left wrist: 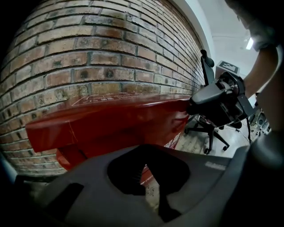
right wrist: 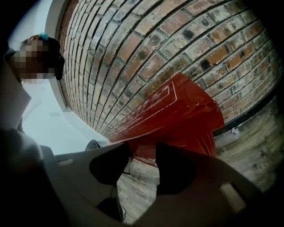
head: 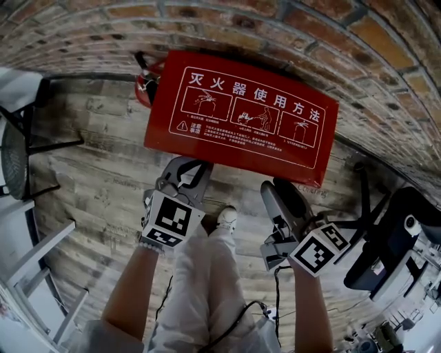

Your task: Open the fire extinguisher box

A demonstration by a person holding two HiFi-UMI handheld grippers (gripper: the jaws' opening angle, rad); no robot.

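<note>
The head view is evenly, softly lit, with the fire extinguisher box (head: 241, 110) bright and its white print sharp, while the wide lens bows the brick wall (head: 289, 21) into arcs from 10 to 2 o'clock. The left gripper view is dimmer: black vignette fills 7 and 11 o'clock, the left gripper (left wrist: 150, 179) is a shadowed, soft mass at 6 o'clock, a sheen lies on the box, and white glare burns out 1 o'clock. In the right gripper view a washed-out patch sits at 8 o'clock, the right gripper (right wrist: 144, 155) is shadowed at 6 o'clock, and bricks darken toward 3 o'clock.
</note>
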